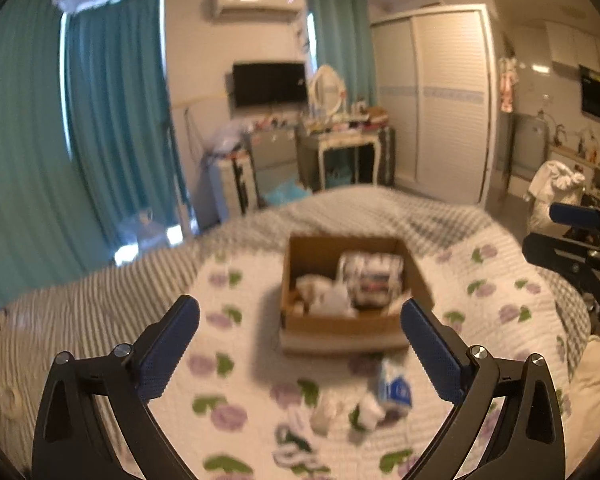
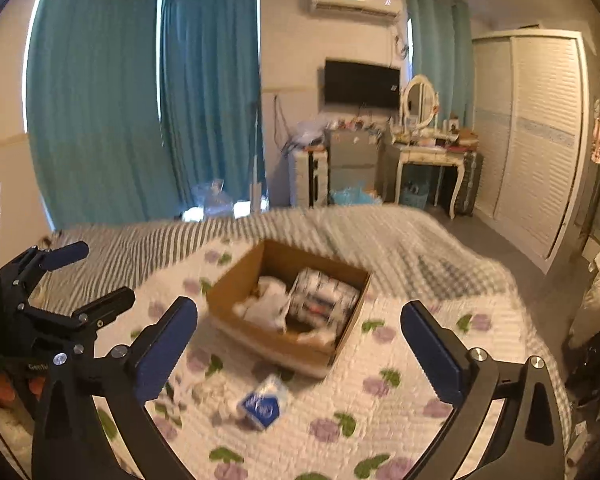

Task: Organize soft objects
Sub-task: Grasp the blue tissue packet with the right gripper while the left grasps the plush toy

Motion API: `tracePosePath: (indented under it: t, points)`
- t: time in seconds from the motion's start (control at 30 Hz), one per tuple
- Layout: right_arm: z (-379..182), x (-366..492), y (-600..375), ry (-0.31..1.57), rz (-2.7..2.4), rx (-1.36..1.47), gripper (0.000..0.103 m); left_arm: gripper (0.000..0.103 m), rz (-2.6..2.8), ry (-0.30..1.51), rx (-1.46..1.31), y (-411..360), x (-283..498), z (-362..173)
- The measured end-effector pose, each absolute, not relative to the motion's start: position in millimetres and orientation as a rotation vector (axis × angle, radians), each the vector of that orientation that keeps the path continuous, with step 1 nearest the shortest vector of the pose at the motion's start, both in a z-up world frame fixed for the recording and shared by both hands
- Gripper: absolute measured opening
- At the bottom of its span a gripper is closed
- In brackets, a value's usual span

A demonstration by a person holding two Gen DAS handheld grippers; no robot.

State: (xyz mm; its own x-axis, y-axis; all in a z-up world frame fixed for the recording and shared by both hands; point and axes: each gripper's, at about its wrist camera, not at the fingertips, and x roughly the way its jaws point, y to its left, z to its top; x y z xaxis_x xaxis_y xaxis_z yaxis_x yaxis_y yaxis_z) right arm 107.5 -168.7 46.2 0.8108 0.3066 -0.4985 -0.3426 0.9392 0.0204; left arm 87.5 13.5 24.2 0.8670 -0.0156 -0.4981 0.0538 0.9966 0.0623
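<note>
Both pairs of jaws are spread wide with nothing between them: the left gripper and the right gripper hang above the bed, each aimed toward the cardboard box that sits on the floral quilt. From the left wrist view the box faces almost square-on, its long axis running side to side; from the right wrist view the same box is turned so one corner points toward the camera. It is open at the top, brown, and holds a roll-shaped pack with dark print lying on its side toward the right half, plus crumpled white soft things toward the left half. On the near side of the box, loose on the quilt, lies a small white packet with a blue label, tilted, its long axis pointing roughly toward the box's near wall but apart from it. Just beside that packet, in the left wrist view, sit a few crumpled white pieces and a green-and-white patterned piece; blur hides what they are. Beyond the box the quilt gives way to a grey striped cover.
</note>
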Motion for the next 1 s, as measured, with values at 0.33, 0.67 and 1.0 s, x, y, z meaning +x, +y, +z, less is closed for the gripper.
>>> tracePosePath:
  t: [0.33, 0.67, 1.0]
  points:
    - [-85.7, 150.9, -140.2, 0.761, 0.405, -0.081, 0.102, 0.101, 0.054, 0.774, 0.020, 30.6, 104.1, -102.0]
    - [-172.1, 187.6, -114.3, 0.945, 0.442, -0.058, 0.096, 0.100, 0.003, 0.922, -0.017, 32.0, 105.8, -155.6]
    - [-184.0, 186.1, -115.2, 0.977, 0.464, 0.011, 0.062, 0.063, -0.046, 1.002, 0.031, 17.0, 108.8, -174.4]
